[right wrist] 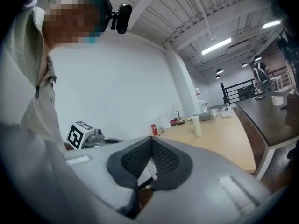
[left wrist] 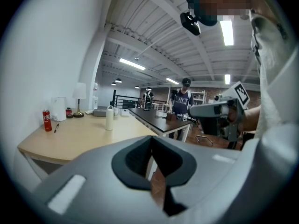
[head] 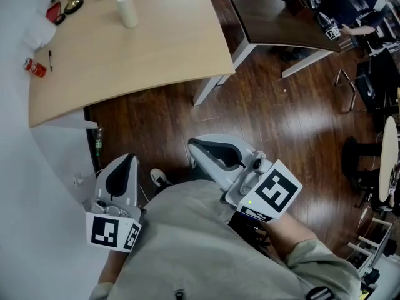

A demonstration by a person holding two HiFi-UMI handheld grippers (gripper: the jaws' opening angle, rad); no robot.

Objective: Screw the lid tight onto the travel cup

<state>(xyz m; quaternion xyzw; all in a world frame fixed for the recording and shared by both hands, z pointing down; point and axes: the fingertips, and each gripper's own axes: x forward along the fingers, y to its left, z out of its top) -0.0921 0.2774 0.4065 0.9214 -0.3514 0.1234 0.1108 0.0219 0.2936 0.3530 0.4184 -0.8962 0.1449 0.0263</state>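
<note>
The left gripper (head: 129, 159) is held low at the person's left side. In the left gripper view its jaws are pressed fully together, with nothing between them. The right gripper (head: 194, 144) is held close in front of the body on the right. Its jaws are likewise closed tip to tip and hold nothing, as the right gripper view shows. Both grippers hang over the dark wooden floor (head: 269, 114), well apart from the tables, and they point roughly toward the far side of the room.

The white travel cup (head: 127, 8) stands upright on the light wooden table (head: 156, 49), far from both grippers, toward the table's far edge. Neither gripper touches it. Whether its lid is seated cannot be told at this range. A red can (head: 34, 67) lies at the table's left edge, with a pen (head: 50, 60) just beside it. In the left gripper view a small table lamp (left wrist: 79, 97) with a white shade stands behind the can, near the wall.

A dark table (head: 281, 17) stands to the right of the light one. A person in a cap (left wrist: 185, 99) stands beyond it in the far part of the room.
</note>
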